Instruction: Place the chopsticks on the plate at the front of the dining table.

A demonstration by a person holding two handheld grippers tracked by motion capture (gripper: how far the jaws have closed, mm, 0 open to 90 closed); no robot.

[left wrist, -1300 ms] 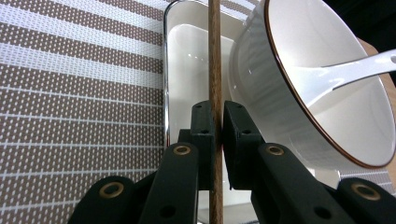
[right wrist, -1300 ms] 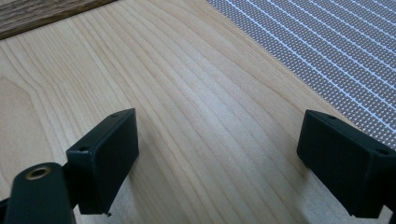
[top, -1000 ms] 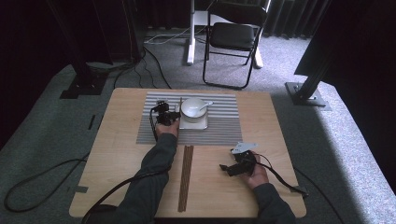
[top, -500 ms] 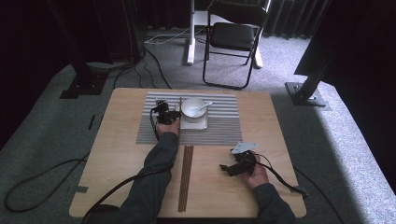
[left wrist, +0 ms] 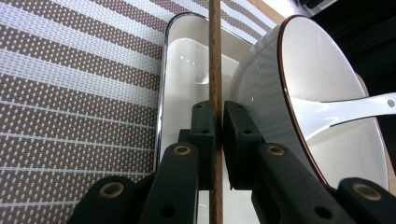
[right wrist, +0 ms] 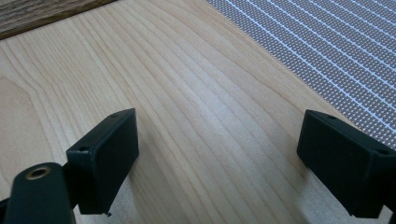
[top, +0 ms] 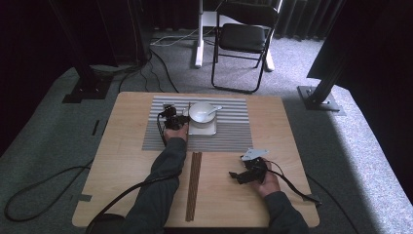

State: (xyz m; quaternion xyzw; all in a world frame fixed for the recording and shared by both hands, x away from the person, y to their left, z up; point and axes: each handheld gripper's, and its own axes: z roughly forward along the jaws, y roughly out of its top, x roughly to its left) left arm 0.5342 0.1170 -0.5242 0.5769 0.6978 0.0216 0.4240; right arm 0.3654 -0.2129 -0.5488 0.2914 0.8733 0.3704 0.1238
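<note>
My left gripper (top: 171,117) (left wrist: 215,122) is shut on a thin brown chopstick (left wrist: 215,60) (top: 189,108), held just left of a white bowl (top: 201,112) (left wrist: 327,84). In the bowl lies a white spoon (top: 215,109) (left wrist: 348,109). The bowl stands on a white square plate (top: 207,130) (left wrist: 184,60) on the striped placemat (top: 229,139) (left wrist: 70,93). My right gripper (top: 236,176) (right wrist: 217,144) rests low over the bare wood near the table's front right, jaws wide open with nothing between them.
More brown chopsticks (top: 193,185) lie lengthwise on the wooden table (top: 122,161) between the two forearms. Cables trail off the front edge. A black folding chair (top: 243,36) stands on the carpet beyond the table.
</note>
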